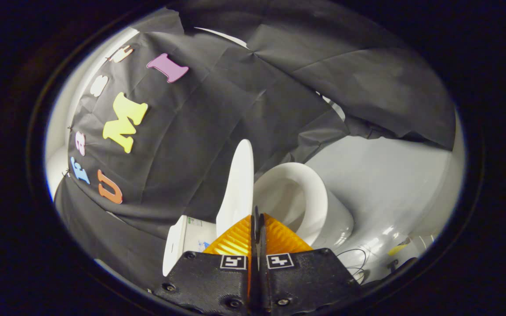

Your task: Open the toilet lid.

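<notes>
The view is tilted sideways. The white toilet lid [240, 184] stands raised away from the seat, seen almost edge on, just ahead of my fingers. The white seat ring and bowl [316, 197] lie open to its right. My gripper [257, 216] is shut, its fingers pressed together with nothing visible between them. The tips sit right at the lid's near edge, and the lid's lower part passes behind the left finger [235, 239]. The white tank [185, 241] shows on the other side of the lid from the bowl.
The booth's black cloth wall [218, 114] hangs behind the toilet and over the top. Pale glossy floor [389, 184] spreads beyond the bowl. Thin dark cables [353, 260] and a small yellow item [398, 249] lie on the floor near the bowl.
</notes>
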`<state>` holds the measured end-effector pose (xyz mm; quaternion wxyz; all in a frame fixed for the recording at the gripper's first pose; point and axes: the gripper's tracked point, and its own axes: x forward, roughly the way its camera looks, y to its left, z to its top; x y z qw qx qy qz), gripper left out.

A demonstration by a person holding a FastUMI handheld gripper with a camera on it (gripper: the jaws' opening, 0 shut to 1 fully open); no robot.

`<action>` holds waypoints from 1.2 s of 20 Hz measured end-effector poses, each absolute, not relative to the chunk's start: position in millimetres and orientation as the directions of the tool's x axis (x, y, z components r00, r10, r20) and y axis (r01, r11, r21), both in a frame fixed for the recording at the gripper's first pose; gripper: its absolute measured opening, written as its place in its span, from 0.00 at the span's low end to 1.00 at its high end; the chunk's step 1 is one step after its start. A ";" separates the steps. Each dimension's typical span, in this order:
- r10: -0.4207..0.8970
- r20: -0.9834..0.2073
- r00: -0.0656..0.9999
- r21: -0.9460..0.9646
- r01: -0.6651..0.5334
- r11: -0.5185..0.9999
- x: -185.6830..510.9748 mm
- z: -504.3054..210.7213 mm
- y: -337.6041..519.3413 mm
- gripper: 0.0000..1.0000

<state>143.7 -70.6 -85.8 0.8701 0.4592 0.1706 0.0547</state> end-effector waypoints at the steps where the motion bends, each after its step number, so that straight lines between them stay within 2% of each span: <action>1: 0.250 -0.241 0.938 0.816 0.057 0.575 143.4 -81.5 -69.2 0.04; 24: 0.211 -0.192 0.958 0.727 -0.005 0.686 131.2 -7.7 -16.6 0.05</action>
